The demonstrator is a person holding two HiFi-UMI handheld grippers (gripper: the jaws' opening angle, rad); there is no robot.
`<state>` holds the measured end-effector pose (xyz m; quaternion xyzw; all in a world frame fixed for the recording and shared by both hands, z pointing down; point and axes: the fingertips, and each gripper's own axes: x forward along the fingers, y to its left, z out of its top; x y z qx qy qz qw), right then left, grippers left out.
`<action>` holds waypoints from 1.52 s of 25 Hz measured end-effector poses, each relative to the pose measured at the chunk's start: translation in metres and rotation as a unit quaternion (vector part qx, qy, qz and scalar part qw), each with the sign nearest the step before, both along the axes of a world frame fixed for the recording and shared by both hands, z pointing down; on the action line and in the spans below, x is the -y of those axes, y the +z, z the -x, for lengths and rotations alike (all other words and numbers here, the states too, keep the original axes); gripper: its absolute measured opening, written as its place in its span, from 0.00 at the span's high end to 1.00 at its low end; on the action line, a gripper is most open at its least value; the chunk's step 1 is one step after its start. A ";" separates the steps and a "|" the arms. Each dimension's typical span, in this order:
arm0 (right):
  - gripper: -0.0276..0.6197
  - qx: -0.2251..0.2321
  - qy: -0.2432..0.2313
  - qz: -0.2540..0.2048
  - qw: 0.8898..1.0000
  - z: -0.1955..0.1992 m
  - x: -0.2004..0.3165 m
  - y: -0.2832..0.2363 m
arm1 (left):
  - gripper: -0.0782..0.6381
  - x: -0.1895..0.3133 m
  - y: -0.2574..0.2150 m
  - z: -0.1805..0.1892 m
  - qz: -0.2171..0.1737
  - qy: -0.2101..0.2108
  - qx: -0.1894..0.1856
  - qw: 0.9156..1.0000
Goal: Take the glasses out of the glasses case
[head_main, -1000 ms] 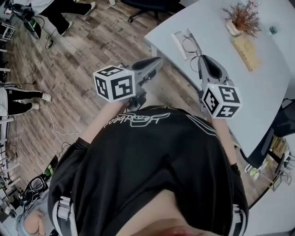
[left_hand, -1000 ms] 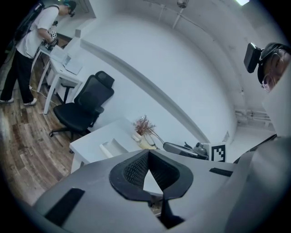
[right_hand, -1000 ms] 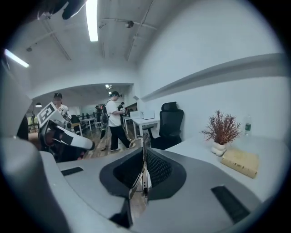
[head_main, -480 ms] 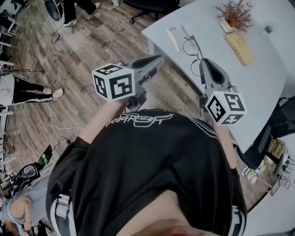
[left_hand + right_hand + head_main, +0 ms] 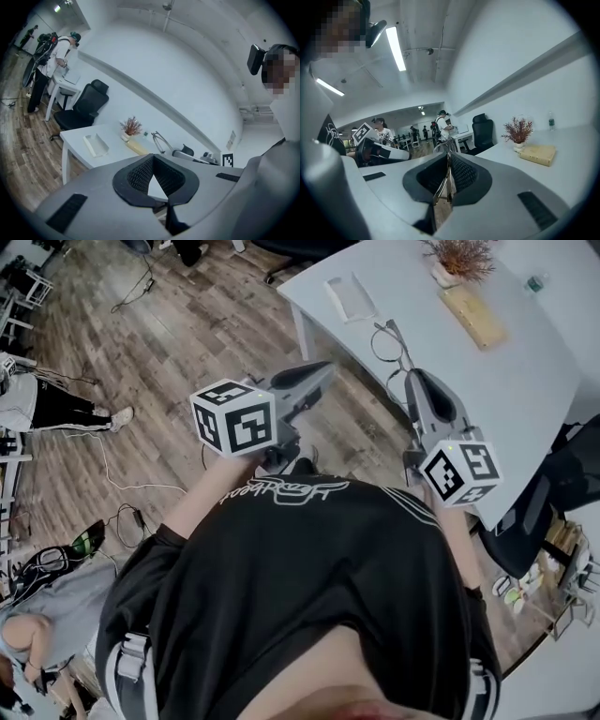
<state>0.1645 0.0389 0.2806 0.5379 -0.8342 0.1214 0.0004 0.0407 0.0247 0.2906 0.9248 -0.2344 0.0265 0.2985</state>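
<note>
while right tool [image 5: 413, 377] holds glasses [image 5: 385, 340], case [image 5: 349, 298] and plant [image 5: 457, 255] sit beyond.

— How are the left tongs [image 5: 322, 371] held?
— Closed on nothing, raised just off the surface's [image 5: 525, 390] near edge.
— And the right tongs [image 5: 416, 381]?
— Clamped on the glasses [image 5: 387, 341], raised above that same edge.

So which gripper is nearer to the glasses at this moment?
Right. The right gripper is shut on the glasses by their temples, above the table edge. The left gripper, shut and empty, is apart from them, over the wooden floor.
</note>
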 end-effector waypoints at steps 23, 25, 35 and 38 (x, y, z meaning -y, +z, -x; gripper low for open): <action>0.92 0.024 -0.048 -0.035 0.998 -0.014 -0.102 -0.011 | 0.88 -0.109 -0.016 -0.015 -0.031 -0.041 -0.009 0.999; 0.92 0.024 -0.049 -0.040 0.998 -0.014 -0.105 -0.014 | 0.88 -0.113 -0.018 -0.016 -0.035 -0.040 -0.010 0.999; 0.92 0.014 -0.052 -0.040 0.998 -0.015 -0.115 -0.013 | 0.88 -0.121 -0.018 -0.020 -0.035 -0.034 -0.010 0.999; 0.92 0.016 -0.057 -0.043 0.997 -0.016 -0.118 -0.014 | 0.88 -0.122 -0.018 -0.022 -0.035 -0.034 -0.009 0.999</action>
